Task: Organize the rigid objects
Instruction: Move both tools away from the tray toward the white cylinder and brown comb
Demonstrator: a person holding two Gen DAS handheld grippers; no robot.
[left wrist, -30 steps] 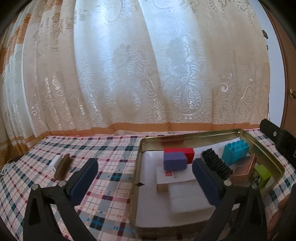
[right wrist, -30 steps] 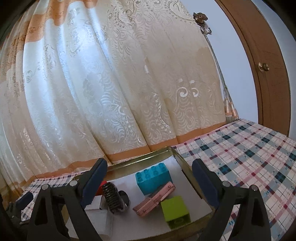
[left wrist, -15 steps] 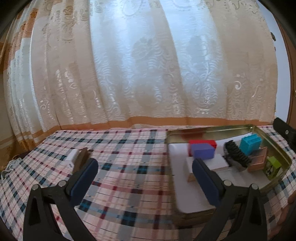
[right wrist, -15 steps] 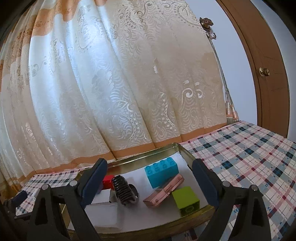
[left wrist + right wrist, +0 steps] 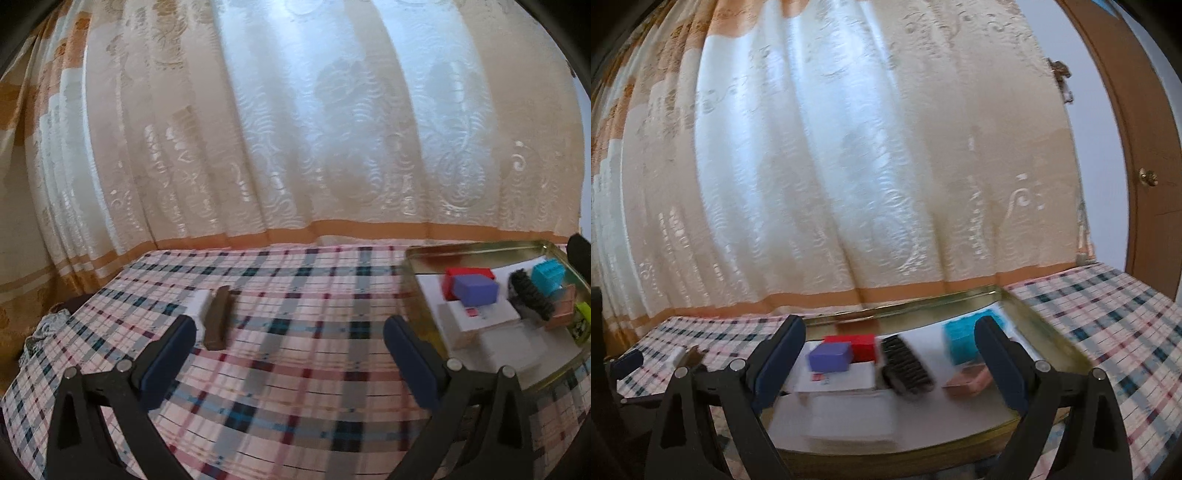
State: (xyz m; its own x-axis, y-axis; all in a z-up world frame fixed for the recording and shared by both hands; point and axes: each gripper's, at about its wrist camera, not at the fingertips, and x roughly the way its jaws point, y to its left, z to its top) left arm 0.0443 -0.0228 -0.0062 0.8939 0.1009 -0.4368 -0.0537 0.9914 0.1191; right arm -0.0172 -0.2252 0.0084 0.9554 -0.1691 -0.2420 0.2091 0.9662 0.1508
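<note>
A gold metal tray [image 5: 476, 250] [image 5: 1045, 328] on the plaid tablecloth holds a purple block [image 5: 475, 290] [image 5: 829, 357], a red block [image 5: 469, 274] [image 5: 862, 345], a black brush [image 5: 532, 299] [image 5: 907, 365], a teal brick [image 5: 548, 272] [image 5: 964, 339], a pink case [image 5: 561, 308] [image 5: 967, 380], a green block [image 5: 581, 323] and white boxes [image 5: 842, 376]. A brown bar [image 5: 218, 323] and a white piece [image 5: 197, 304] lie on the cloth at left. My left gripper [image 5: 290, 349] is open and empty over bare cloth between the bar and the tray. My right gripper [image 5: 890, 360] is open and empty, facing the tray.
A lace curtain [image 5: 295, 129] hangs right behind the table's far edge. A wooden door with a knob [image 5: 1148, 177] stands at the right. Plaid cloth [image 5: 1108, 314] stretches to the right of the tray. The cloth's left edge [image 5: 44, 332] drops off beside a crumpled fabric.
The left gripper's view has swung left, off the tray and onto the cloth, bringing the brown bar nearer. The right gripper's view has also shifted left, so the purple and red blocks are framed.
</note>
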